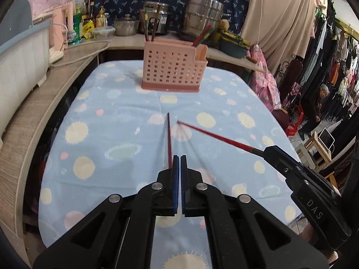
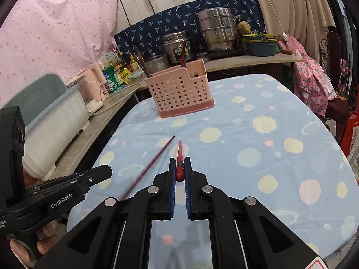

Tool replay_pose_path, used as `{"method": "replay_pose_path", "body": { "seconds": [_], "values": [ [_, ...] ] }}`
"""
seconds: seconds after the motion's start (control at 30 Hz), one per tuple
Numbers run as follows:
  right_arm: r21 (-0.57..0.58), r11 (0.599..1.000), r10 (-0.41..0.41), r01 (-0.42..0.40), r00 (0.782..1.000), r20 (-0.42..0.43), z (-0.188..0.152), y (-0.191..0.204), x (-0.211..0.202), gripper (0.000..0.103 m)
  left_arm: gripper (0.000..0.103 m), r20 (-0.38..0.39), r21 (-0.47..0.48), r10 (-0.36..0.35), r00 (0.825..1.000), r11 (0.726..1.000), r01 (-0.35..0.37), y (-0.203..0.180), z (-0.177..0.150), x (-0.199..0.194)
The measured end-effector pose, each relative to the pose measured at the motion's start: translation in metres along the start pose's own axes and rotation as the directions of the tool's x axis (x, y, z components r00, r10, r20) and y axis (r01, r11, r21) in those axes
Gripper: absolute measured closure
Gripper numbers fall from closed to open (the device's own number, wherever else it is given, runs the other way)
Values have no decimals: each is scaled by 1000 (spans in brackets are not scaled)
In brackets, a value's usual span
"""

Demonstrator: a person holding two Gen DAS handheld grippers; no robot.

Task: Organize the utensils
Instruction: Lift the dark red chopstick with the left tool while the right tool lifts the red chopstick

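The left gripper [image 1: 180,157] is clamped fully shut on a dark red chopstick [image 1: 169,139] that juts forward beyond its fingertips. The right gripper [image 2: 179,159] pinches a bright red chopstick [image 2: 179,154] in its nearly closed jaws. Ahead of both jaws, well apart from the chopstick tips, stands the pink perforated utensil holder [image 1: 170,69] on the blue dotted tablecloth [image 1: 107,134].

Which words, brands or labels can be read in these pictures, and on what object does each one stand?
"DAS": on the body of the right gripper, left wrist view.
"GenRobot.AI": on the body of the left gripper, right wrist view.
Labels on the bottles and packets on the counter: too small and blurred to read.
Sticker on the rice cooker: not readable.
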State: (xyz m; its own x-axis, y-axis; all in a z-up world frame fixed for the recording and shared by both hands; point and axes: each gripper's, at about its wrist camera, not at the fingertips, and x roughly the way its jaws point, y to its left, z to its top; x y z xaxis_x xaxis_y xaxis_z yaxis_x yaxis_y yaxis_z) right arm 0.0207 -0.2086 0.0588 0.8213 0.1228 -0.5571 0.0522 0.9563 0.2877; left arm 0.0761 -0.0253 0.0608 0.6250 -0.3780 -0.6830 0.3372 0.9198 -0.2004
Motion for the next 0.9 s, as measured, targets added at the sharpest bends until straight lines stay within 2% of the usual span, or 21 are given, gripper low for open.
{"method": "replay_pose_path", "body": {
  "seconds": [0.17, 0.3, 0.37, 0.4, 0.43, 0.57, 0.63, 0.8, 0.9],
  "values": [
    [-9, 1000, 12, -11, 998, 64, 25, 6, -10, 96, 102, 60, 6, -6, 998, 1000, 5, -3, 23, -13],
    [-1, 1000, 5, -5, 996, 89, 33, 5, -14, 96, 100, 57, 3, 12, 998, 1000, -13, 3, 20, -8],
    [8, 1000, 3, -4, 997, 82, 30, 2, -14, 96, 84, 18, -1, 22, 1000, 1000, -22, 10, 9, 6],
    [13, 1000, 3, -4, 997, 76, 27, 1, -13, 96, 72, -1, -8, 35, 999, 999, -35, 15, 2, 13],
    [18, 1000, 2, -3, 998, 68, 24, -1, -11, 96, 69, -17, -14, 43, 999, 999, -43, 20, -6, 20],
    [29, 1000, 2, -3, 999, 47, 14, -4, -8, 96, 69, -99, -38, 32, 995, 999, -36, 38, -39, 48],
    [30, 1000, 2, -3, 999, 40, 11, -4, -6, 96, 69, -134, -43, 51, 990, 997, -57, 43, -50, 60],
    [36, 999, 2, -3, 1000, 30, 7, -3, -4, 96, 69, -179, -59, 47, 983, 997, -59, 49, -63, 77],
    [32, 999, -1, 0, 1000, 26, 5, -1, -4, 96, 70, -169, -38, 54, 984, 997, -61, 45, -64, 78]
  ]
}}
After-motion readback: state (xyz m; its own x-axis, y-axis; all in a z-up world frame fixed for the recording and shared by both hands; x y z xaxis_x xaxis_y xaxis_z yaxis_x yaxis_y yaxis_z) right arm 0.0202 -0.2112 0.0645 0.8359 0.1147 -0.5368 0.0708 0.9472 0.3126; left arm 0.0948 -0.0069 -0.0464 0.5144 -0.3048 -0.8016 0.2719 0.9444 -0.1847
